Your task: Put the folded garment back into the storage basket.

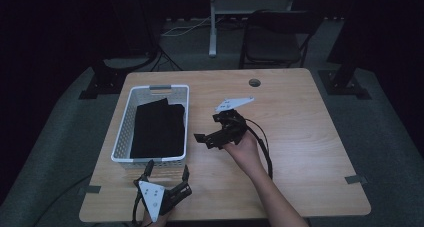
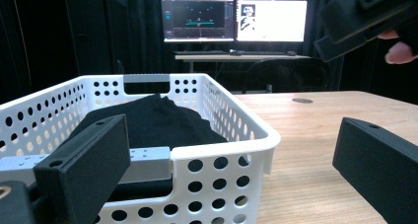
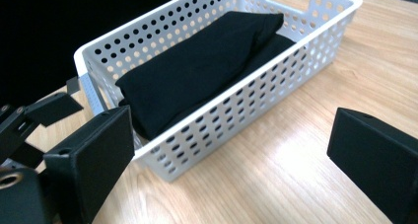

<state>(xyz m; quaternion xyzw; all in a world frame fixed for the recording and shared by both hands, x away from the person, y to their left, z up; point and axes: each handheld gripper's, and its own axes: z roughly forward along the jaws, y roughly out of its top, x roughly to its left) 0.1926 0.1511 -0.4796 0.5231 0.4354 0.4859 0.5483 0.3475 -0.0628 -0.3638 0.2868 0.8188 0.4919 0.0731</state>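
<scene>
Two grippers are seen over the wooden surface (image 1: 300,137). Left gripper (image 1: 167,174) is held at the near edge, just near of the white basket (image 1: 124,124), fingers spread, nothing between them. Right gripper (image 1: 207,139) is held just right of the basket, pointed left toward it, fingers spread and empty. Folded black cloth (image 1: 157,129) is lying inside the basket, on the left part of the surface. Farther off, a dark chair (image 1: 277,39) is seen beyond the far edge.
</scene>
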